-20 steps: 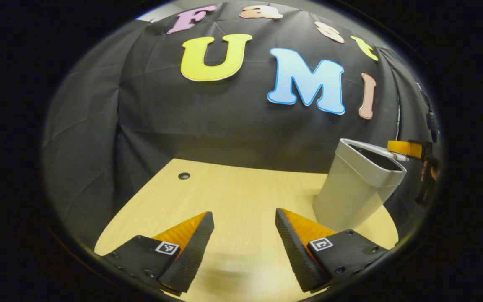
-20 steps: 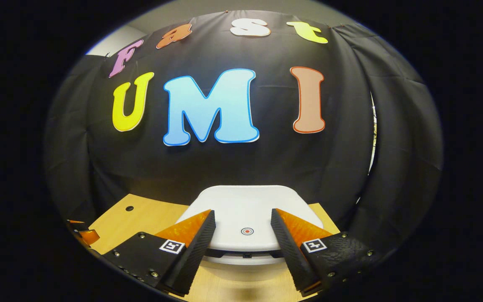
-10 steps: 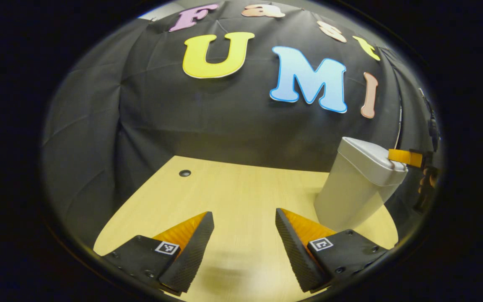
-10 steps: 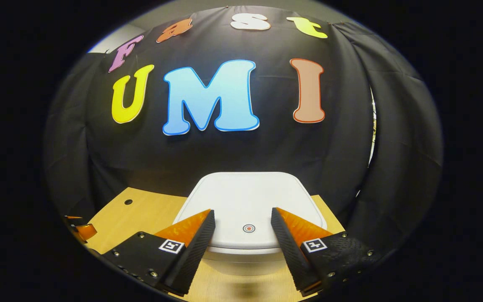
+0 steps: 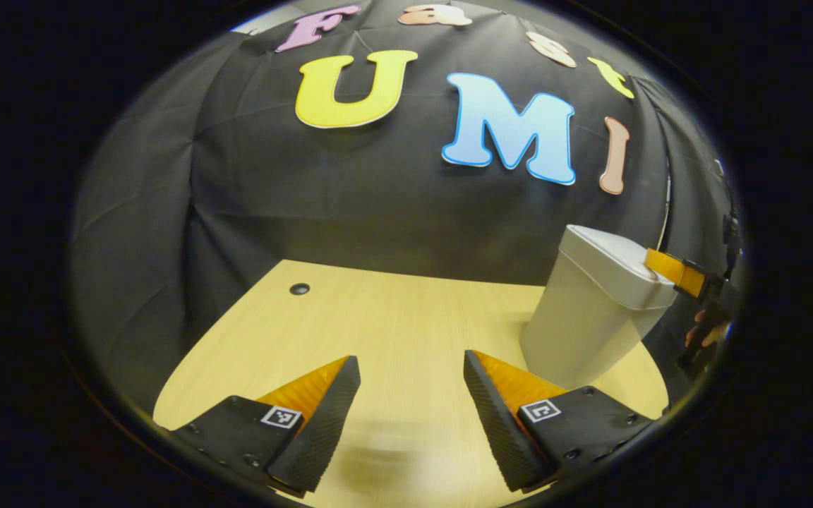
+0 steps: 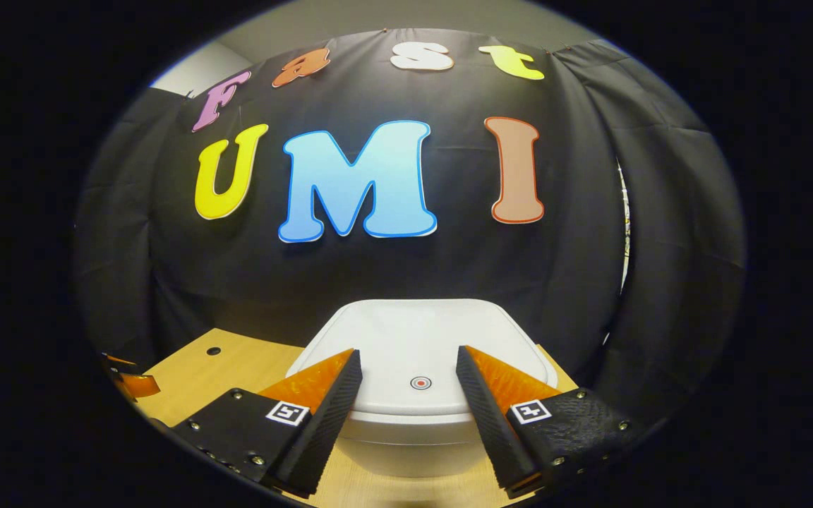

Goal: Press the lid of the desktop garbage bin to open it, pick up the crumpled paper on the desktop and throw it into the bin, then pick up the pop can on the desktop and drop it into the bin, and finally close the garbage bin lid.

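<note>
The pale grey garbage bin [image 5: 593,317] stands upright at three o'clock on the desk, its white lid [image 6: 417,346] shut flat.

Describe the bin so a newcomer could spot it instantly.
Start at the light wooden desk in front of the black cloth wall. The bin stands near its right edge: a pale, tapered tub with its white lid shut, marked by a small red ring.

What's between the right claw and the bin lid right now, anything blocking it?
Nothing visible. The right claw is open just above the front edge of the closed lid of the bin, fingers straddling its red dot. No object lies between them.
</note>
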